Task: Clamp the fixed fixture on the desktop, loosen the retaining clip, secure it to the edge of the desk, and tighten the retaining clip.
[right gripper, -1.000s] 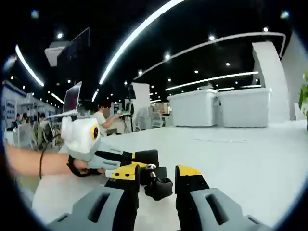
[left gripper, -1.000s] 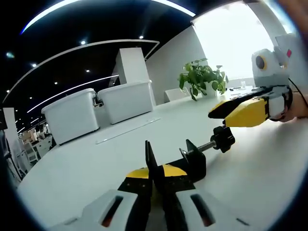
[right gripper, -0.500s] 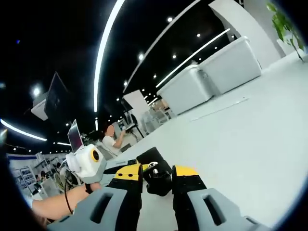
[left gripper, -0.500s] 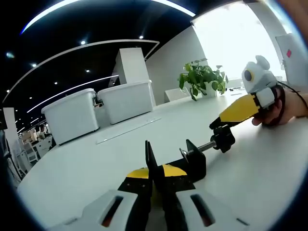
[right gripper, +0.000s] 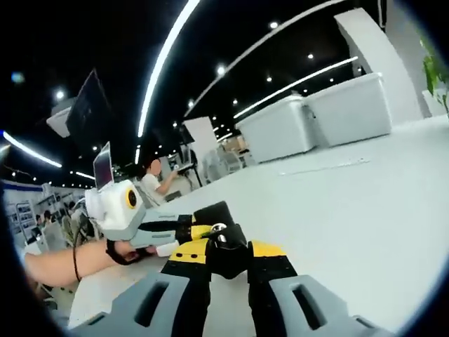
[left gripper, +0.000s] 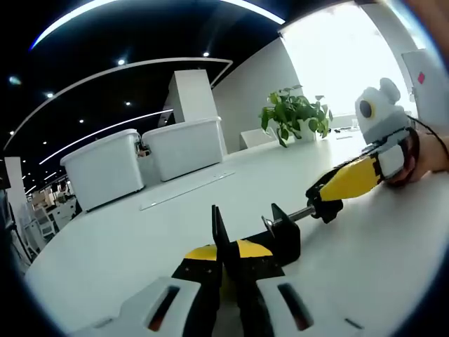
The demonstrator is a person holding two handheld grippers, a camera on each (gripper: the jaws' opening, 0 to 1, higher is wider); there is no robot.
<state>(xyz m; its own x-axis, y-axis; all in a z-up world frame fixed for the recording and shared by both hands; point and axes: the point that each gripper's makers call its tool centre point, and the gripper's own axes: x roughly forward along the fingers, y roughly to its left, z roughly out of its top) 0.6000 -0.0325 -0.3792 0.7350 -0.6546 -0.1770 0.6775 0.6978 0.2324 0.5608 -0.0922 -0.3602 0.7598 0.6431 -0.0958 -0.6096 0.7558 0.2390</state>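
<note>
1. Fixture clamp [left gripper: 280,235], black, sits on the white desk [left gripper: 126,246], at 12 o'clock of the left gripper [left gripper: 223,258].
2. Left gripper's jaws pinch its body.
3. Right gripper [right gripper: 229,251], seen at 3 o'clock in the left gripper view, grips the screw knob [left gripper: 324,208].

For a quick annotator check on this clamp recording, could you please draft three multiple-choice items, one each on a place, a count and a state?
1. Where does the black metal desk clamp rest?
A. on the white desk top
B. inside a storage bin
C. on the floor

2. How many white lidded storage bins stand at the far side of the desk?
A. one
B. two
C. four

3. What is the right gripper doing?
A. hanging open above the desk
B. closed on the clamp's black screw knob
C. holding the plant

Answers: 1 A, the clamp sits on the white desk, with the left gripper shut on its body. 2 B, two bins stand side by side. 3 B, its yellow-tipped jaws pinch the black screw knob.
</note>
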